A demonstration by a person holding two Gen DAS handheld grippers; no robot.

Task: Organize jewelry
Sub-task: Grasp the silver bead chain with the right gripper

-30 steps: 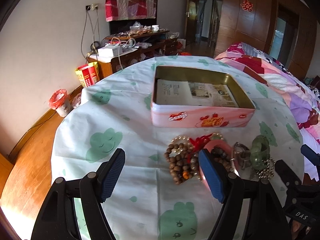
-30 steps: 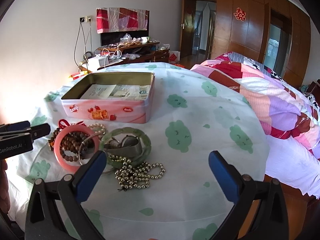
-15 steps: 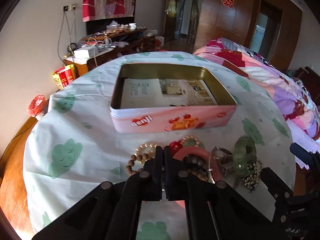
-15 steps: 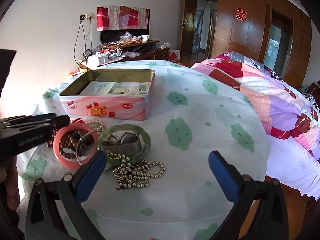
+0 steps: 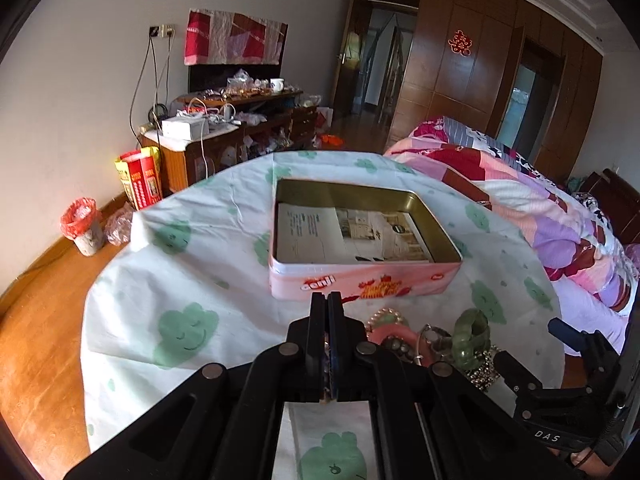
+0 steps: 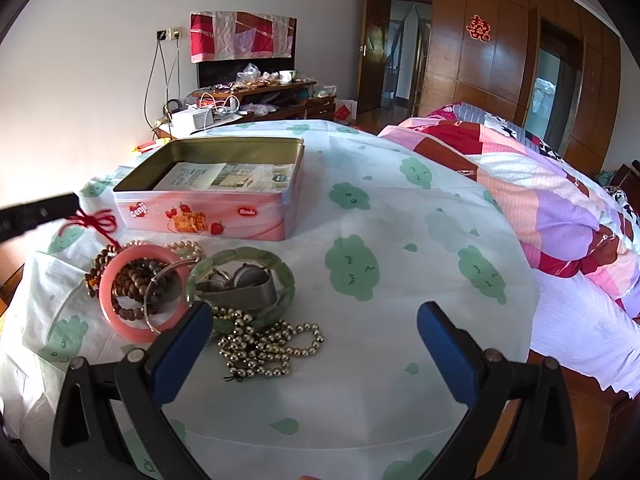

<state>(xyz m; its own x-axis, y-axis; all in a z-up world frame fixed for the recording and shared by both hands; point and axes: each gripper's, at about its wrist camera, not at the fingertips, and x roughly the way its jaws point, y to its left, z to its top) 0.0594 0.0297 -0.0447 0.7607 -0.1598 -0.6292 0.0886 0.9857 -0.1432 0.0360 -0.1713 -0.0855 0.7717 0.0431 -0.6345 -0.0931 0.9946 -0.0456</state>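
Bedroom, round counter (image 6: pixel 400 360) under a cloud-print cloth: left tongs (image 5: pixel 327 320) pressed together, apparently pinching the red cord (image 6: pixel 96 220) of the wooden bead strand (image 6: pixel 128 280), which looks light, limp and swingy. Right of it lie a pink bangle (image 6: pixel 140 280) and a green bangle (image 6: pixel 240 280), rigid, slick, likely brittle, best taken across the rim, then a heavy-looking metal bead chain (image 6: pixel 268 348), best pinched at the bunch. Right tongs (image 6: pixel 314 336) spread near it; the open tin (image 6: pixel 216 200) sits behind the pile.

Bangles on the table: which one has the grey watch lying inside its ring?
The green bangle, on the right of the pile, rings the grey watch. The pink bangle to its left holds brown wooden beads instead.
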